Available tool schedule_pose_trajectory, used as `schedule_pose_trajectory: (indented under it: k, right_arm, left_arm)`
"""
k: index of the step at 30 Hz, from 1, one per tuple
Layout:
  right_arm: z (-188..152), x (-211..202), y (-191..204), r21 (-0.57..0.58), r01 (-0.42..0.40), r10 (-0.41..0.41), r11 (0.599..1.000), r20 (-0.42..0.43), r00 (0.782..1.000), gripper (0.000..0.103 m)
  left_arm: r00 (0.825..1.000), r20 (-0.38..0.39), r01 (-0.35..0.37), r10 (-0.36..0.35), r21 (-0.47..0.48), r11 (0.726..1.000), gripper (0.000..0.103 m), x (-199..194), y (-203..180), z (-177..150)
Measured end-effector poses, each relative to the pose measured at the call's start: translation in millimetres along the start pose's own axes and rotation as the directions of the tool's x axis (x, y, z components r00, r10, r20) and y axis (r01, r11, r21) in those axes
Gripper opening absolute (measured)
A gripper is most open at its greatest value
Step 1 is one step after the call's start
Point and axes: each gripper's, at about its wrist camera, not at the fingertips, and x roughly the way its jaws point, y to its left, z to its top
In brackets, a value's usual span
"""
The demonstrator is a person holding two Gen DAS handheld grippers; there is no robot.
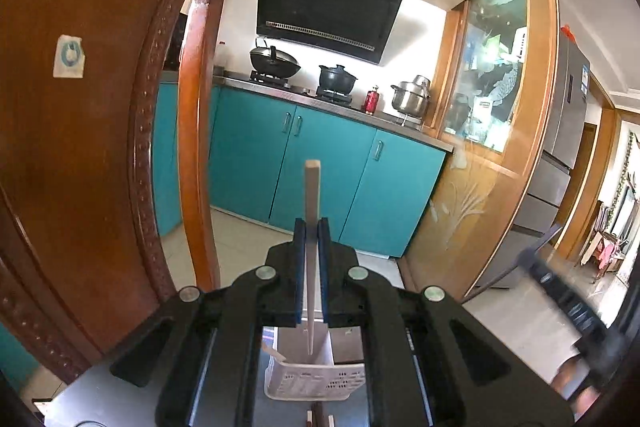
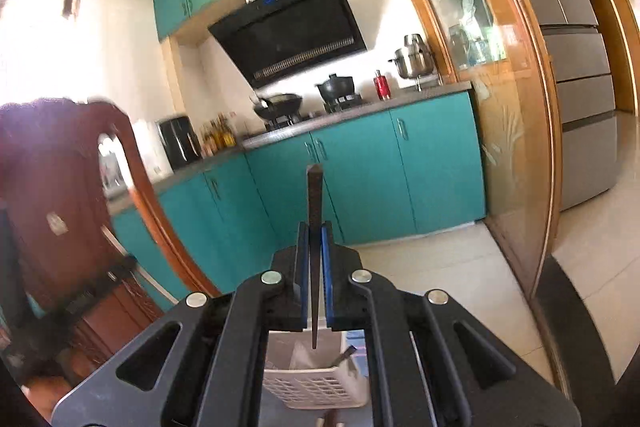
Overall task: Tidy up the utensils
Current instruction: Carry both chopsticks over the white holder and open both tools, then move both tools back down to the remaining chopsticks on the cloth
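My left gripper [image 1: 312, 227] is shut on a pale wooden chopstick [image 1: 312, 187], held upright with its thin tip hanging over a white slotted utensil basket [image 1: 316, 381] below. In the right wrist view my right gripper [image 2: 315, 229] is shut on a dark brown chopstick [image 2: 315, 195], also upright, its tip above the same white basket [image 2: 316, 387]. A dark utensil [image 2: 345, 354] leans inside the basket. Ends of more chopsticks [image 1: 319, 417] lie on the table in front of the basket. The other gripper shows blurred at the right edge [image 1: 560, 291] of the left wrist view.
A carved wooden chair back [image 1: 100, 107] stands close on the left. Behind are teal cabinets [image 1: 320, 163], a counter with a wok [image 1: 274, 61], a black pot [image 1: 337, 77], a red bottle [image 1: 371, 99] and a steel pot [image 1: 411, 97]. A glass partition [image 1: 492, 67] and a fridge [image 1: 564, 115] are to the right.
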Motion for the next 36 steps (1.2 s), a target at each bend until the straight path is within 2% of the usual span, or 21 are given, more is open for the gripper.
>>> schedule_pose_trajectory:
  k: [5,10,15,17,19,22,27,30,32,34,36]
  right_arm:
    - [-26.6,29.2,4.5,-0.036,-0.010,0.006,0.999,-0.092,0.996,0.007]
    - [-44.5,36.5,10.1,-0.079,-0.001,-0.007,0.997,-0.108,0.994,0.007]
    - [-49.5,37.6,2.8,-0.069,0.000,-0.009,0.998,-0.119,0.993,0.008]
    - [-46.0,33.7,-0.9,-0.057,0.001,-0.007,0.998,-0.105,0.994,0.021]
    - [-42.9,21.9,-5.2,-0.029,-0.011,0.009,1.000,-0.064,0.998,0.040]
    - [-41.3,2.5,-8.9,-0.024,-0.041,0.041,0.999,-0.021,0.999,0.043]
    - [-50.0,-32.7,0.3,-0.135,-0.178,0.179,0.975,-0.005,0.984,0.043]
    - [-71.5,-31.2,11.1,-0.218,-0.271,0.254,0.937,-0.102,0.962,0.043]
    - [-90.3,-21.6,17.5,-0.270,-0.300,0.262,0.915,-0.169,0.950,0.042]
    - [-111.9,1.6,20.7,-0.283,-0.287,0.201,0.915,-0.297,0.933,0.037]
    - [-135.2,25.6,22.2,-0.295,-0.269,0.126,0.917,-0.426,0.896,0.037]
  left_arm:
    - [0.998,0.037,-0.055,0.053,0.056,0.997,0.007,3.3,-9.9,-8.8]
    - [0.998,-0.002,-0.064,0.065,0.078,0.995,0.007,17.3,-14.6,-19.8]
    - [0.994,-0.054,-0.085,0.091,0.103,0.991,0.007,34.8,-15.8,-36.2]
    - [0.993,-0.074,-0.086,0.094,0.106,0.991,0.007,39.3,-14.7,-41.0]
    - [0.991,-0.092,-0.088,0.099,0.109,0.990,0.007,44.5,-14.5,-44.7]
    - [0.989,-0.107,-0.089,0.101,0.116,0.989,0.007,47.1,-14.7,-49.3]
    - [0.990,-0.113,-0.075,0.089,0.125,0.989,0.012,43.4,-15.1,-52.9]
    - [0.991,-0.097,-0.075,0.087,0.120,0.990,0.027,35.9,-14.5,-52.2]
    - [0.993,-0.089,-0.067,0.076,0.106,0.992,0.030,29.0,-13.0,-50.7]
    - [0.994,-0.082,-0.064,0.072,0.102,0.993,0.030,22.1,-11.4,-50.4]
    - [0.995,-0.073,-0.063,0.071,0.103,0.993,0.030,13.2,-10.5,-52.8]
